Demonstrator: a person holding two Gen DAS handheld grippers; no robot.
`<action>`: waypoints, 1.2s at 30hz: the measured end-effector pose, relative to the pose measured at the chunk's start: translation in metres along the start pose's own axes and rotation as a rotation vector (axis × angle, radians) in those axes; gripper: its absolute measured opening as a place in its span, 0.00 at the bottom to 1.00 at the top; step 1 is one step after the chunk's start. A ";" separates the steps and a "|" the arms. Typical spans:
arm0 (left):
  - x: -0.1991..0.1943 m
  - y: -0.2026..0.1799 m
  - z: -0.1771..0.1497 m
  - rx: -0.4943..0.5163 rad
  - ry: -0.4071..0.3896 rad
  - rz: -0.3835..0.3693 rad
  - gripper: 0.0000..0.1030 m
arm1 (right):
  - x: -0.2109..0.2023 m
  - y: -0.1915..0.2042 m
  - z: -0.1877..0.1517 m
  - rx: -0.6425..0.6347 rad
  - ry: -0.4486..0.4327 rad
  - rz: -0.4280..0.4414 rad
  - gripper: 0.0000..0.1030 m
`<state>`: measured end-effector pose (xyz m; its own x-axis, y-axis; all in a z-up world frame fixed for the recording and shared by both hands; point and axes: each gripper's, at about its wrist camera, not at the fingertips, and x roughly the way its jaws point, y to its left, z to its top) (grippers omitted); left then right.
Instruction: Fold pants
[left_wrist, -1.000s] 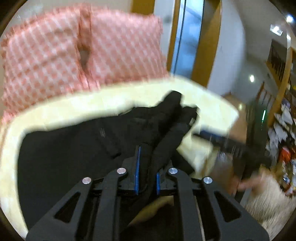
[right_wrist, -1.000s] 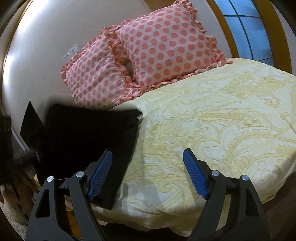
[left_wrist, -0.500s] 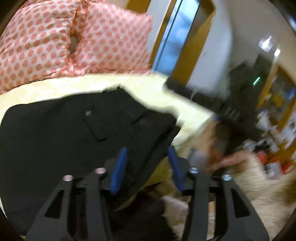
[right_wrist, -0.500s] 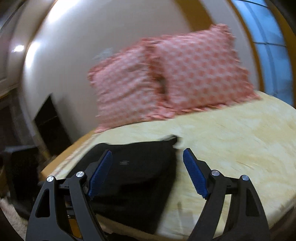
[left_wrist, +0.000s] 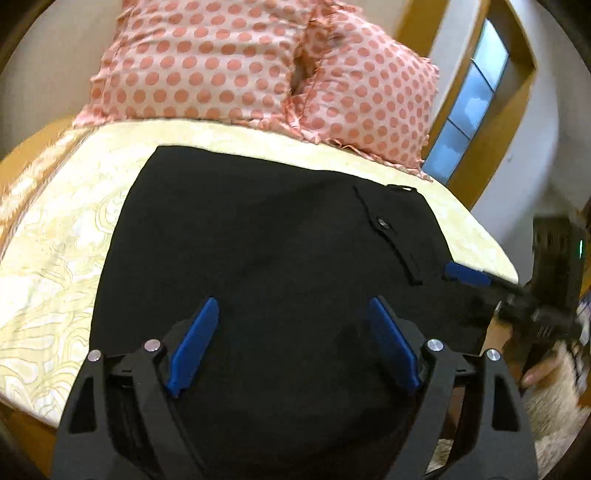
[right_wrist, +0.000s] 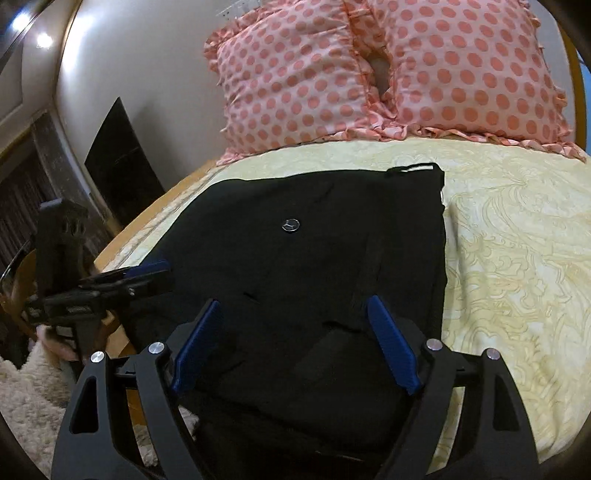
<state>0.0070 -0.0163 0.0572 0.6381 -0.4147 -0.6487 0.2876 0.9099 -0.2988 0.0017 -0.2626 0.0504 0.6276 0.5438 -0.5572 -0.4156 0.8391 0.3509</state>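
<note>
On the yellow patterned bed (right_wrist: 517, 258), below two pink dotted pillows (right_wrist: 369, 74), black pants (left_wrist: 266, 251) lie spread flat, button (right_wrist: 290, 224) facing up. Over them the left gripper (left_wrist: 295, 343), jaws just opened wide, grips nothing; the right gripper (right_wrist: 295, 343) likewise gapes empty above the cloth

1 pants (left_wrist: 258, 251), 2 pillows (left_wrist: 207, 62), 2 hand-held grippers (left_wrist: 291, 343)

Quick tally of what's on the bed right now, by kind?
Black pants: 1
Pink polka-dot pillows: 2
Total: 3, all lying on the yellow bedspread.
</note>
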 end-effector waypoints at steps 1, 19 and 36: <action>0.000 -0.002 -0.004 0.022 -0.008 -0.006 0.88 | -0.008 -0.008 0.007 0.042 -0.035 0.018 0.82; 0.000 -0.002 -0.018 0.134 -0.123 -0.102 0.98 | 0.036 -0.076 0.036 0.212 0.110 0.009 0.72; -0.028 0.070 0.035 -0.222 -0.104 -0.213 0.98 | 0.018 -0.057 0.043 0.083 0.004 0.129 0.26</action>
<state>0.0350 0.0589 0.0790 0.6529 -0.5827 -0.4840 0.2668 0.7749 -0.5731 0.0651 -0.3001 0.0531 0.5700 0.6471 -0.5064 -0.4363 0.7606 0.4808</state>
